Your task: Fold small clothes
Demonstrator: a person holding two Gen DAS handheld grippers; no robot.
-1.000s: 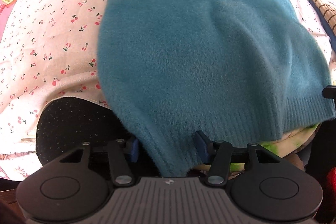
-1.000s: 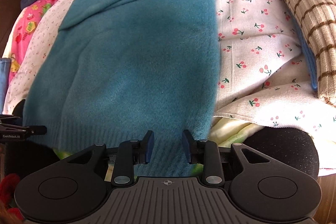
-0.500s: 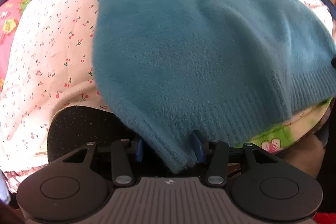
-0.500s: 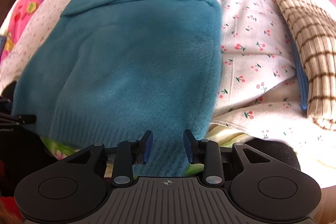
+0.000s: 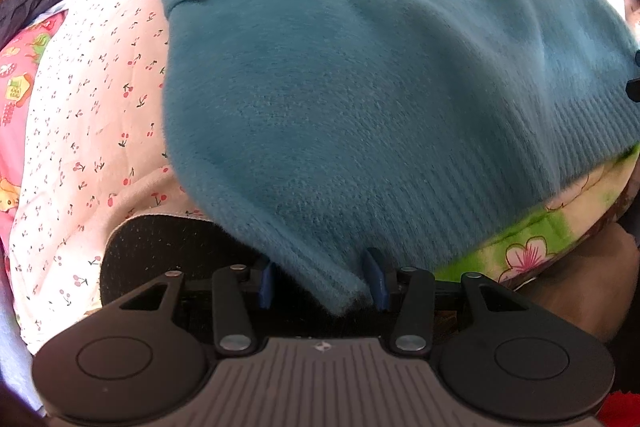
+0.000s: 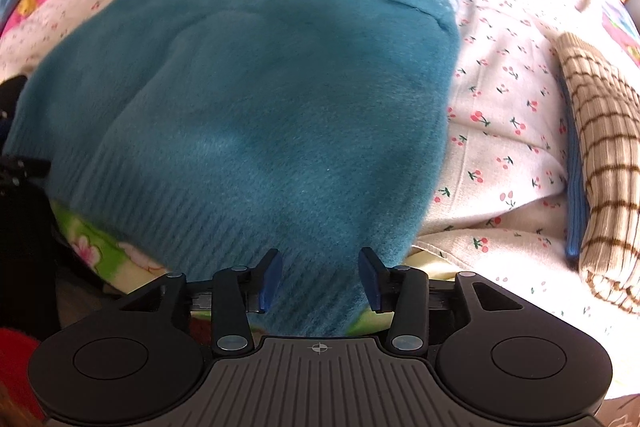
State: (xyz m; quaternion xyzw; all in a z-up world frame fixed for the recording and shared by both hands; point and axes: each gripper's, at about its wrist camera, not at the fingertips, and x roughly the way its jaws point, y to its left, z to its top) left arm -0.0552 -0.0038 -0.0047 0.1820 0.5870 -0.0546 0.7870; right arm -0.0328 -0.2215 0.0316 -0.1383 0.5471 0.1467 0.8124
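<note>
A fuzzy teal sweater (image 6: 256,99) lies spread flat on a cherry-print sheet (image 6: 504,131), ribbed hem nearest. The left gripper (image 5: 322,281) has its jaws parted, closing lately around the hem's near-left corner. The right gripper (image 6: 318,279) has just been opening, with the hem between its pads but not pinched. The knit looks soft, light and floppy, so the ribbed hem corners seem the best hold.

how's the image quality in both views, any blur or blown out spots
Left wrist view: the teal sweater is smeared by motion blur at its ribbed hem, and the edges bulge from the fisheye. Right wrist view: the sweater's left edge is blurred, and sunlight washes out the cherry-print sheet near the striped cloth.
</note>
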